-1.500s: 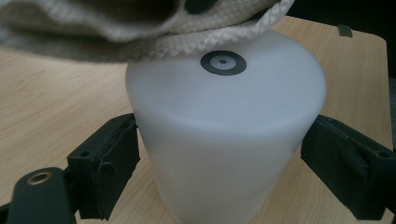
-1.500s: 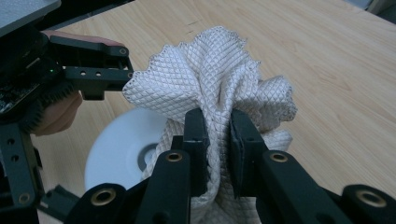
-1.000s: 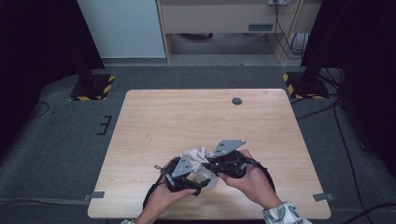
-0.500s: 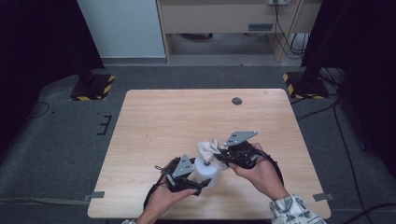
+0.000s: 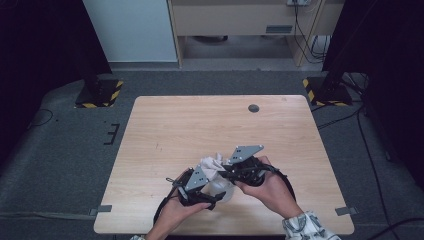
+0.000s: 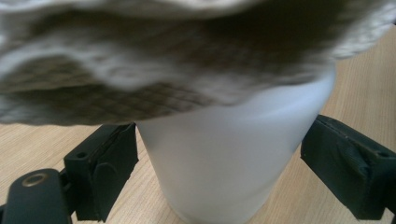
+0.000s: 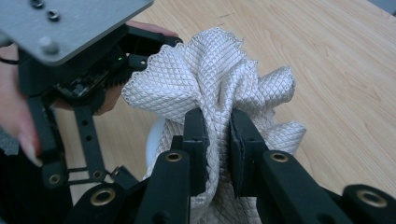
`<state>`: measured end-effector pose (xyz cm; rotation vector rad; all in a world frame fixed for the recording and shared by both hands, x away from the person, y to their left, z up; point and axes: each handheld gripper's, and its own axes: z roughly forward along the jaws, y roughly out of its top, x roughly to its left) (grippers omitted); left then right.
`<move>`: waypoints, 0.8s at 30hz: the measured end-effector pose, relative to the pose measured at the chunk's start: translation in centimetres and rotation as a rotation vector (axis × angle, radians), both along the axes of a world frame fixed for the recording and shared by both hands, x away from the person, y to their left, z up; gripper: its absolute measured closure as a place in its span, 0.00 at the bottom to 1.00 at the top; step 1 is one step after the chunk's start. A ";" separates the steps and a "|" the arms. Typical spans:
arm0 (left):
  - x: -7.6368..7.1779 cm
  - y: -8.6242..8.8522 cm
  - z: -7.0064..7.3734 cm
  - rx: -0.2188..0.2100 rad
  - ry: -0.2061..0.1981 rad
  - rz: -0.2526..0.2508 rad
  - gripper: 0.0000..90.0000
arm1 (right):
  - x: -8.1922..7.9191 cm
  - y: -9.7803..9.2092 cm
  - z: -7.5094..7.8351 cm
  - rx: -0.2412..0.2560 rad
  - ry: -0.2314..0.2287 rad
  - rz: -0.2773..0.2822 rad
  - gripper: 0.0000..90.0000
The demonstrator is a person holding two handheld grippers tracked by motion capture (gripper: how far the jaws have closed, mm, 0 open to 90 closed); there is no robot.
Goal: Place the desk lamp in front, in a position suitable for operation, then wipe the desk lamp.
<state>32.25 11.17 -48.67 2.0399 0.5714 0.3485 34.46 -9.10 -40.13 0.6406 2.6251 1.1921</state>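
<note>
A wooden table (image 5: 200, 125) is seen from above, with a grey floor (image 5: 60, 150) around it. Near the front edge of the table, a little left of the middle, the left gripper (image 5: 207, 192) is held in the person's left hand (image 5: 172, 215). A white cup (image 6: 229, 168) is stood on the table between its two black jaws. In the left gripper view, the jaws are spread wide, one on each side of the cup. The left jaw is seen right at the cup's side, and a small gap is seen between the right jaw and the cup, so the cup is not squeezed. A white cloth (image 7: 219, 79) with a small diamond pattern is bunched up over the top of the cup. In the high view the cloth (image 5: 212, 165) is seen just between the two grippers. To the right, the right gripper (image 5: 231, 172) is held in the person's right hand (image 5: 270, 190), and a patterned sleeve (image 5: 305, 227) is seen at the bottom edge. In the right gripper view, its jaws are pressed close together on a fold of the cloth, so the cloth is pinched tight. Farther back on the table, well apart from the hands, a small dark round spot (image 5: 253, 108) is seen.
</note>
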 end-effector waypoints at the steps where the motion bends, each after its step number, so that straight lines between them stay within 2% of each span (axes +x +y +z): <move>1: 0.0 0.0 0.0 0.000 0.000 0.000 0.11 | -0.1 -0.2 0.0 -0.002 0.001 0.001 0.88; 7: 0.0 -0.1 -0.1 0.001 0.005 0.001 0.12 | -0.4 -1.8 0.3 0.004 -0.001 -0.019 0.88; 13: 0.0 -0.2 -0.1 -0.007 0.012 -0.009 0.11 | 0.4 -2.9 0.4 0.005 0.002 -0.061 0.88; 15: 0.0 -0.2 -0.1 -0.010 0.015 -0.016 0.11 | 0.9 -2.7 0.2 0.001 0.009 -0.063 0.88; 17: 0.0 -0.1 -0.1 0.003 0.008 0.001 0.11 | 1.4 -2.1 0.0 -0.006 0.014 -0.065 0.88; 24: 0.0 -0.1 -0.1 0.012 0.003 0.006 0.11 | 1.3 0.2 0.0 -0.011 0.012 -0.022 0.88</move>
